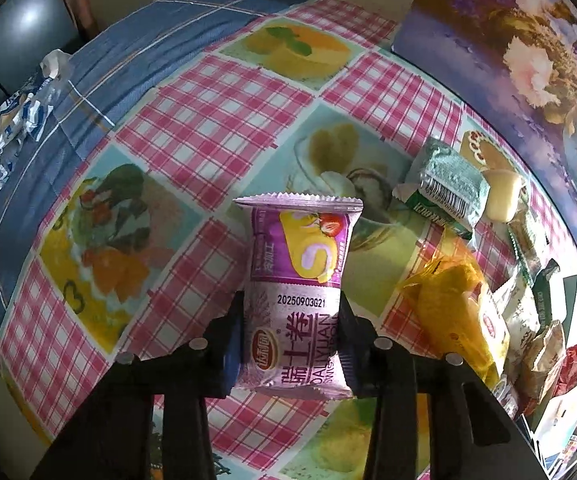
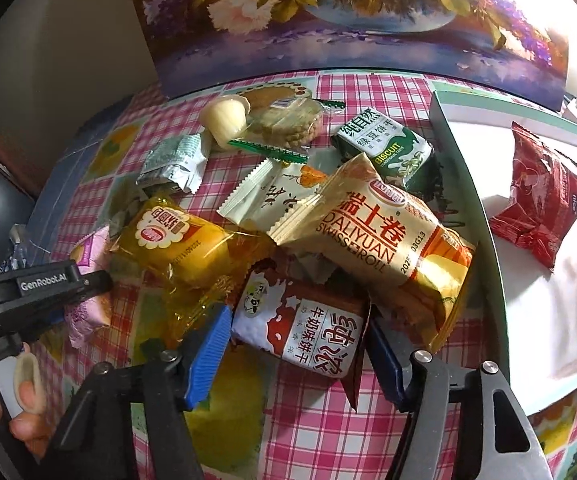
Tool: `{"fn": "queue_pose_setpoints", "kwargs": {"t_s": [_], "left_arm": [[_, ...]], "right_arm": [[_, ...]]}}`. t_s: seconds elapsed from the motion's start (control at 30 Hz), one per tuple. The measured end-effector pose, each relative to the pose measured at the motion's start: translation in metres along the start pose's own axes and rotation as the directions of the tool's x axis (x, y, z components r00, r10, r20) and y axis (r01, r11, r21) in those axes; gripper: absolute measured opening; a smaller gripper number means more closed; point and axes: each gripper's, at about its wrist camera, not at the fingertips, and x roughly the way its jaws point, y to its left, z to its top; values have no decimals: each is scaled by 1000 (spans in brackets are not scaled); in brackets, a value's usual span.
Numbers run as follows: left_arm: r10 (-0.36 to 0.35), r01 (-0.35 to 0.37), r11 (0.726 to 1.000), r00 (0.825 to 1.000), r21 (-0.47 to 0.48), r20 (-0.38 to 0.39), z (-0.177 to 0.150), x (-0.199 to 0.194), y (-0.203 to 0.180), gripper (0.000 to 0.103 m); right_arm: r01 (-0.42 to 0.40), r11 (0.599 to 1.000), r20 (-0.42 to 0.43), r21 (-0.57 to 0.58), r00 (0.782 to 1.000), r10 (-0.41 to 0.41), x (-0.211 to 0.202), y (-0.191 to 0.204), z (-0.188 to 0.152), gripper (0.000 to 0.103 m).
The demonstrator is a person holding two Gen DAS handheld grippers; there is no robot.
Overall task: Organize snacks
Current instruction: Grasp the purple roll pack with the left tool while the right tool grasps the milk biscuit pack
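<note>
My left gripper [image 1: 292,332] is shut on a pink and purple Swiss roll packet [image 1: 298,280], held above the checked tablecloth. That packet also shows at the left edge of the right wrist view [image 2: 88,308], beside the left gripper's body. My right gripper [image 2: 296,344] has its blue pads on either side of a brown and white milk biscuit packet [image 2: 300,328] in the snack pile. A beige Swiss roll packet [image 2: 376,232], a yellow cake packet [image 2: 180,244] and a green biscuit packet [image 2: 388,152] lie around it.
A white tray with a teal rim [image 2: 472,200] at the right holds a red packet [image 2: 540,196]. A flower painting [image 2: 348,20] stands behind the pile. A jelly cup [image 2: 226,120] and a silver packet [image 2: 172,164] lie at the back. Crumpled wrappers [image 1: 20,116] lie on blue cloth.
</note>
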Motion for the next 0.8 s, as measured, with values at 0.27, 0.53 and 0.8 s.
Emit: {"fn": "queue_pose_setpoints", "kwargs": {"t_s": [0.27,0.53,0.8], "left_arm": [[4,-4,1000,996,1,89,2,-42,8,42],[-14,9,999,988,35,154,-5,-77,-8,42],[-42,26,994,988,106,150,-25,-88,-52,42]], "right_arm": [[-27,1000,35,15,999,27,-27,-8,-3,68],[-50,998,105,33,993,46,-59,-17,-2,68],[-20,996,160,83,987,6,-87,-41,6,68]]}}
